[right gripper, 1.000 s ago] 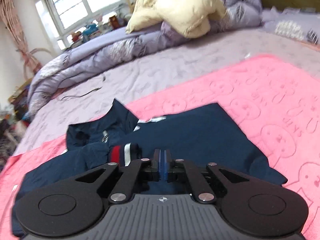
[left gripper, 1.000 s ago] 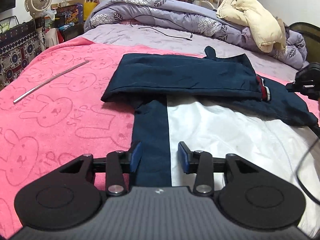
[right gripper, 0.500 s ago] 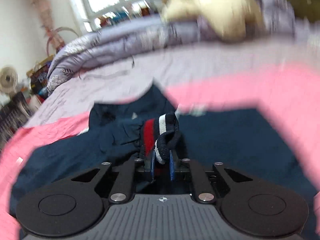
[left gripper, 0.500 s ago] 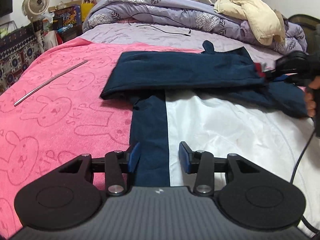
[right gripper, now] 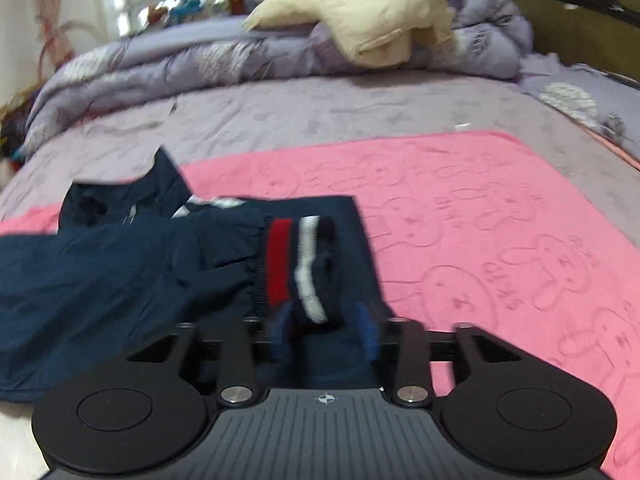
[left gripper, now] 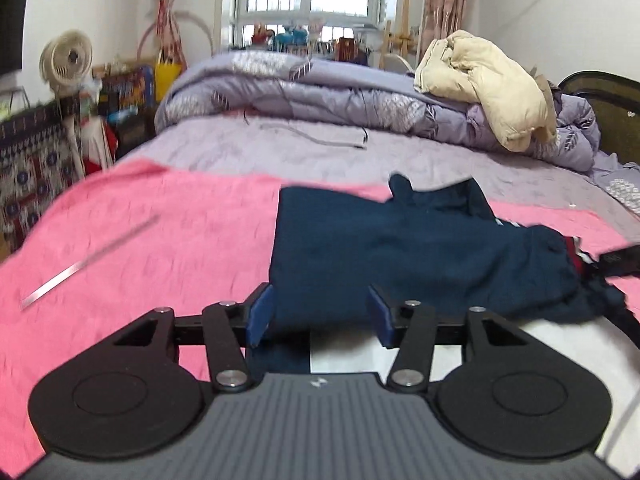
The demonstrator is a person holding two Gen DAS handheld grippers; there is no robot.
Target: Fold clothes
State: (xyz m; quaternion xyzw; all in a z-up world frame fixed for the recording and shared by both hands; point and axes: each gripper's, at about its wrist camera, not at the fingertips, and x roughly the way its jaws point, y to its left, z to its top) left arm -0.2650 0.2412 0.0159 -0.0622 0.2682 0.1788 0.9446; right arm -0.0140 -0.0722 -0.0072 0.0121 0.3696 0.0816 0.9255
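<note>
A navy and white jacket (left gripper: pixel 400 248) lies on the pink blanket (left gripper: pixel 160 240). One navy sleeve (right gripper: pixel 140 264) is folded across its body. The sleeve's red, white and navy striped cuff (right gripper: pixel 300 264) rests on the navy cloth, and its end sits loosely between the blue pads of my right gripper (right gripper: pixel 324 328). Those jaws are opening and do not press on the cuff. My left gripper (left gripper: pixel 320 314) hovers over the jacket's near edge with its jaws opening and nothing between them. At the far right of the left wrist view, the right gripper's tip (left gripper: pixel 620 258) shows beside the cuff.
A thin metal strip (left gripper: pixel 88 264) lies on the blanket to the left. Behind the blanket are a rolled purple duvet (left gripper: pixel 320 92), a cream padded coat (left gripper: pixel 488 84) and a dark cable (left gripper: pixel 320 136). A fan (left gripper: pixel 68 60) and clutter stand left of the bed, and a dark headboard (right gripper: pixel 580 12) at its right.
The right gripper was shut on the striped cuff and carried it across the jacket; its jaws now stand apart around it. The left gripper rose and moved towards the folded sleeve, its jaws wider.
</note>
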